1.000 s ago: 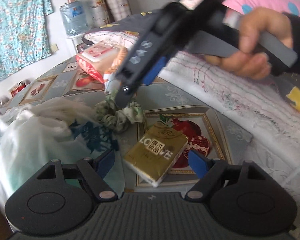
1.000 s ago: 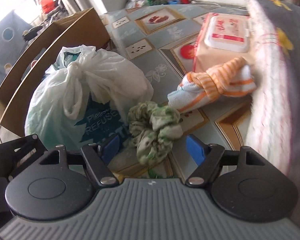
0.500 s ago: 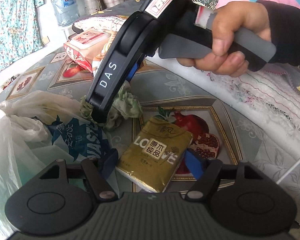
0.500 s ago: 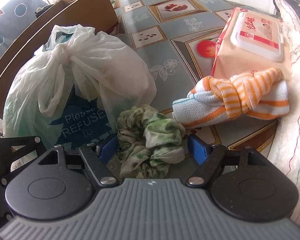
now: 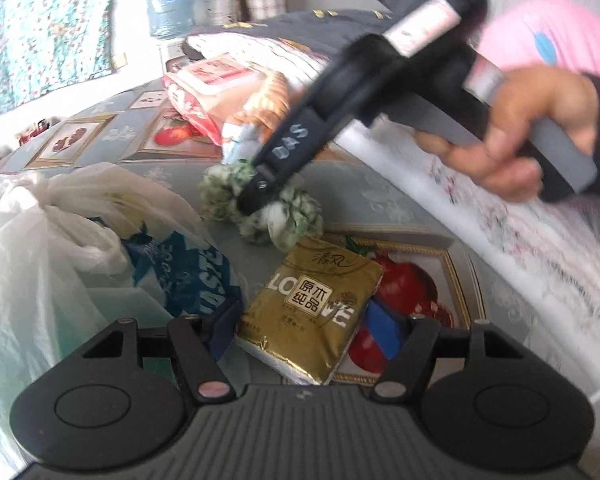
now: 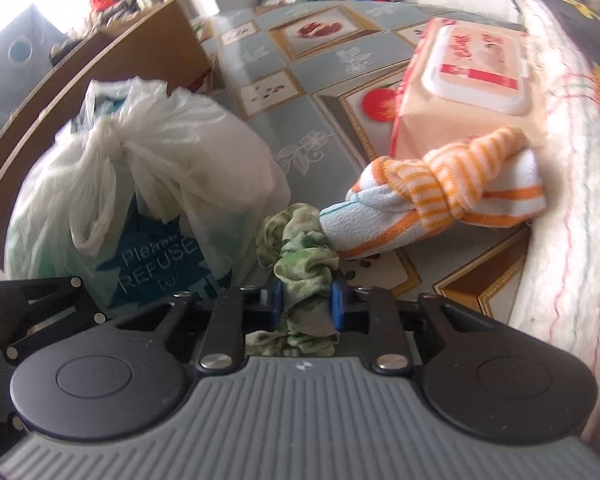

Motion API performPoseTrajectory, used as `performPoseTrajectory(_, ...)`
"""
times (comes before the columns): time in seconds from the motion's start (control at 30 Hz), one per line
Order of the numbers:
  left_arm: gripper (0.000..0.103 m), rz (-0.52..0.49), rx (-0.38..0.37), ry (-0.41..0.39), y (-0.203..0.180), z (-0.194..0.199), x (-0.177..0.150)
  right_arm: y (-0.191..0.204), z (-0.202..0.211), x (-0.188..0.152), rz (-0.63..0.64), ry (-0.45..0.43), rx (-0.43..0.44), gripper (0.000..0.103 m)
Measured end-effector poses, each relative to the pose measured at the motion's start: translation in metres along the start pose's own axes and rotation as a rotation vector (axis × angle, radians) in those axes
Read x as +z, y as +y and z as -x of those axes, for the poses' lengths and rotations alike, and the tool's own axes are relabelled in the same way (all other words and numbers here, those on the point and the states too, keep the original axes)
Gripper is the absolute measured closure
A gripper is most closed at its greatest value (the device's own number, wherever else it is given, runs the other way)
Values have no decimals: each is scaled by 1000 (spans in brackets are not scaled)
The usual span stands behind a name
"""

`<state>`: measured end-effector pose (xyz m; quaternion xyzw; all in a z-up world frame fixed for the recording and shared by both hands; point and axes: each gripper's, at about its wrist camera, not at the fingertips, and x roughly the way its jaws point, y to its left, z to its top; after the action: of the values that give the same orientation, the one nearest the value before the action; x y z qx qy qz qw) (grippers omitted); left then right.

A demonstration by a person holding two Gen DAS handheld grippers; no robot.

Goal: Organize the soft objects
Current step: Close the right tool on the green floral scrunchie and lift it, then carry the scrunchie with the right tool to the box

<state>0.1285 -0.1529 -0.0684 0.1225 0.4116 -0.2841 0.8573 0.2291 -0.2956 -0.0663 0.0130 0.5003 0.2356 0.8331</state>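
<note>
A green patterned scrunchie lies on the tiled tablecloth and is pinched between the blue pads of my right gripper, whose jaws are closing tight on it. The left wrist view shows that same gripper pressed into the scrunchie, held by a person's hand. A gold tissue pack lies flat between the fingers of my left gripper. Its jaws are closing around the pack, with the pads at its edges.
A knotted orange-striped towel rests against a wet-wipes pack. A tied white plastic bag stands left of the scrunchie, with a cardboard box behind it. A folded quilt borders the right side.
My right gripper's jaws have shut on the scrunchie, which sat between open fingers before. My left gripper has come lower and nearer to the gold pack and its jaws have narrowed.
</note>
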Motion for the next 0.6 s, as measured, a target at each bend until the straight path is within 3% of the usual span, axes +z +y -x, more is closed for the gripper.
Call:
performPoseTrajectory(0.3, 34, 89, 30, -136, 19, 38, 19, -1, 53, 11, -106, -144, 34, 86)
performPoseTrajectory(0.6, 34, 182, 93, -300, 40, 107, 32, 47, 106, 43, -86, -268, 93, 86)
